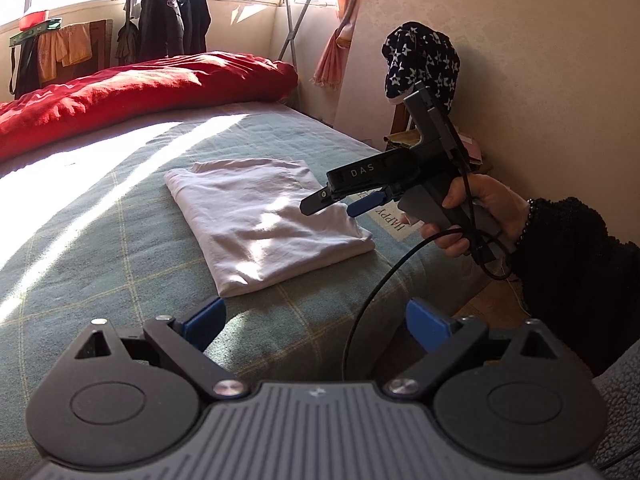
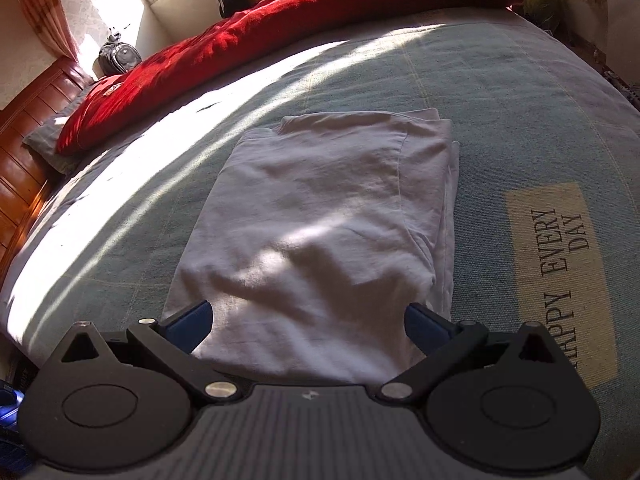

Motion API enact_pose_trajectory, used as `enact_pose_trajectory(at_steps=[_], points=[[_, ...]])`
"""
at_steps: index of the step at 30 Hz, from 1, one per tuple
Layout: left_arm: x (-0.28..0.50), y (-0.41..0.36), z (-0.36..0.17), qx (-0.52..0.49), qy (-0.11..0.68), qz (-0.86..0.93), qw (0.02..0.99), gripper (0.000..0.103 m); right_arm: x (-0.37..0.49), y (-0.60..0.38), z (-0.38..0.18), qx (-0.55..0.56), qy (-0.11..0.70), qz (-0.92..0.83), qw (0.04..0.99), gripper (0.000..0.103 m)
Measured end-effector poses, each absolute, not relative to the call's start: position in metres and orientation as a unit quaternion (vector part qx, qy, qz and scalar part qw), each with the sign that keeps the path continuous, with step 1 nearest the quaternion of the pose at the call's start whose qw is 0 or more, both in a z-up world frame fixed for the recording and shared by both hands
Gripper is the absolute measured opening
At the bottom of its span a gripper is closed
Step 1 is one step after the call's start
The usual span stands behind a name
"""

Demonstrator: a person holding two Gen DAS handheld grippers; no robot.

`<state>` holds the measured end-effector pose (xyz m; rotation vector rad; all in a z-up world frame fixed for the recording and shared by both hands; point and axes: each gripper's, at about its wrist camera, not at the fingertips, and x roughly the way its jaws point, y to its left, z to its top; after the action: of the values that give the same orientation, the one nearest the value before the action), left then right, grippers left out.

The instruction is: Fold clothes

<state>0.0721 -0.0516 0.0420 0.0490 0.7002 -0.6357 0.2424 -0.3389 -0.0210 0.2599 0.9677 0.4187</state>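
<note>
A folded white garment [image 1: 262,220] is lying flat on a bed [image 1: 100,248] covered in a pale green checked spread, with bands of sunlight crossing it. Beyond the garment, a red quilt [image 1: 140,84] is bunched along the far side of the bed. Just beside the garment, on the spread, a cream patch [image 2: 560,280] is reading "HAPPY EVERY DAY".

The left tongs [image 1: 316,320] are hovering short of the garment's near edge, their blue-tipped fingers [image 1: 204,316] spread wide and holding nothing.

The right tongs [image 1: 334,204] are hanging just above the garment's near right corner, gripped by a hand [image 1: 476,216] in a dark fuzzy sleeve [image 1: 576,272]. In the right wrist view their fingers [image 2: 190,322] are spread apart over the garment's near end, pinching nothing.

Behind the garment, dark jackets [image 1: 172,20] are hanging on a rack by the window.
</note>
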Motion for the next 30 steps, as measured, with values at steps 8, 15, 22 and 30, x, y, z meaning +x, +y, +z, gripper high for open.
enact_pose_trajectory(at_steps=[8,15,22,30], points=[[0.045,-0.042,0.046,0.025,0.318,-0.310,0.896,0.097,0.230,-0.310,-0.017,0.114,0.458,0.215,0.855,0.103],[0.019,-0.019,0.049,0.021,0.295,-0.306,0.905,0.099,0.210,-0.291,-0.023,0.107,0.469,0.206,0.852,0.103],[0.009,-0.010,0.049,0.011,0.286,-0.304,0.909,0.099,0.185,-0.279,-0.008,0.097,0.449,0.216,0.861,0.103],[0.019,-0.024,0.048,0.023,0.307,-0.285,0.908,0.099,0.205,-0.276,-0.024,0.118,0.447,0.234,0.855,0.103]])
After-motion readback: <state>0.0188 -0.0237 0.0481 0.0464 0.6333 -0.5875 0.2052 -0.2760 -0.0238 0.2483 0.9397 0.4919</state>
